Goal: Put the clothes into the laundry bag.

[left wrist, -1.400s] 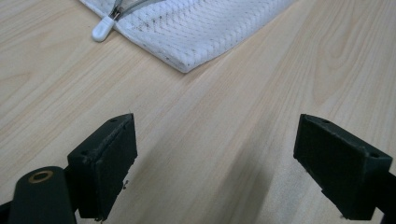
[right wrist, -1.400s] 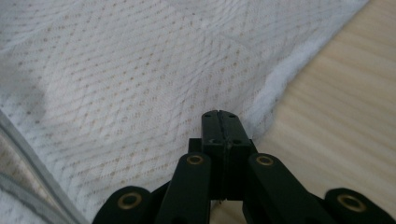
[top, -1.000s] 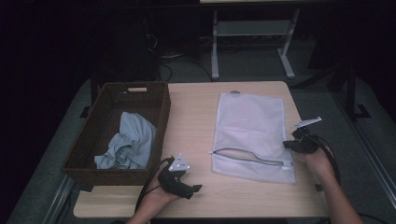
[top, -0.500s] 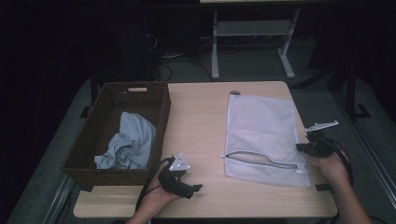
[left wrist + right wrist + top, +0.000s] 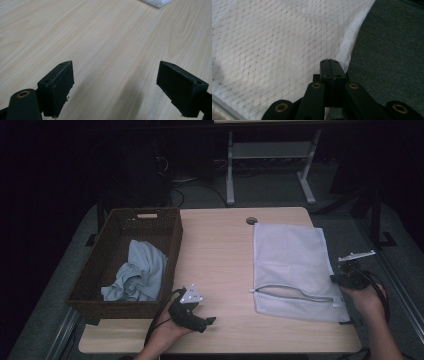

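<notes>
Mesh bag edge in right hand-held gripper

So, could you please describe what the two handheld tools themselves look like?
Both are black. The left tool carries a grey three-cornered plate and trails a black cable; its pads are blocky rectangles. The right tool has a grey plate too, and brass-coloured pivots on its linkage.

Two black claws — brass-coloured pivot rivets, grey three-cornered top plates, trailing black cables
</notes>
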